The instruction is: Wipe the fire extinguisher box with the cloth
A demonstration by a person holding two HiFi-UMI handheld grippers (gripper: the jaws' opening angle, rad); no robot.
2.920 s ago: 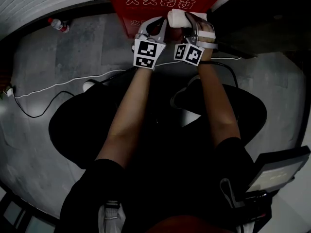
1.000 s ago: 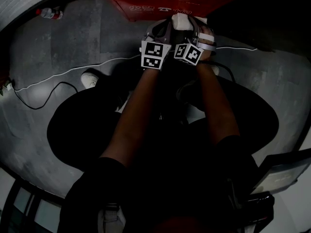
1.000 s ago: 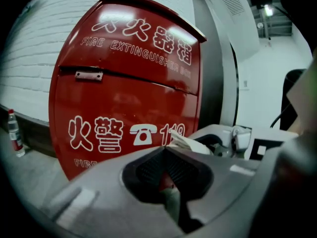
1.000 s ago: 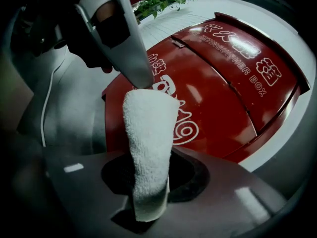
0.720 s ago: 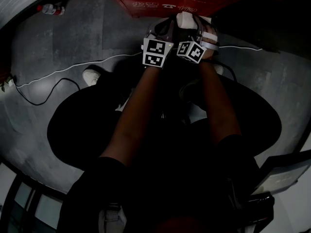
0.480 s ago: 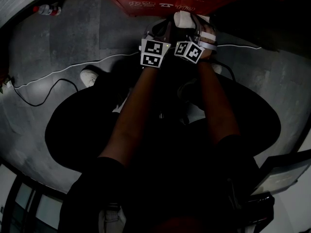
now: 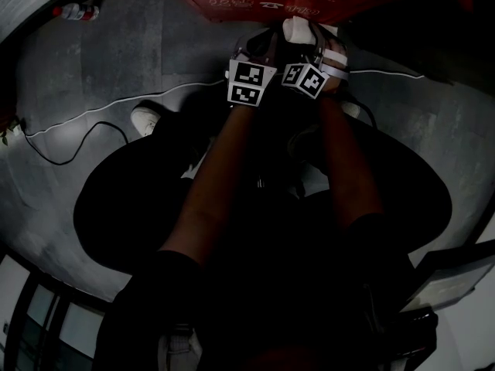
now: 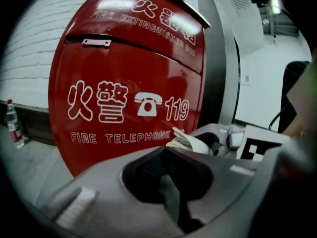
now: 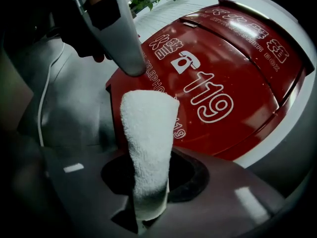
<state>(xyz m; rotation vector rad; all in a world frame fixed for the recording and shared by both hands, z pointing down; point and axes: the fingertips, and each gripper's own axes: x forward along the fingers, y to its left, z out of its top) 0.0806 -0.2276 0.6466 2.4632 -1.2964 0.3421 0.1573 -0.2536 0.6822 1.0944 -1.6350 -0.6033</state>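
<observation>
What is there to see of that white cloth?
The cloth is white and nubbly, like terry towelling, folded into a thick narrow wad. It stands roughly upright, its lower end pinched between the jaws of the right gripper, its rounded upper end free. Behind it is the red front of the fire extinguisher box; whether the cloth touches the box I cannot tell.

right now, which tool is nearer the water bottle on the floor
Left. The left tool sits toward the bottle, well apart; the right tool, holding the cloth, is farther.
</observation>
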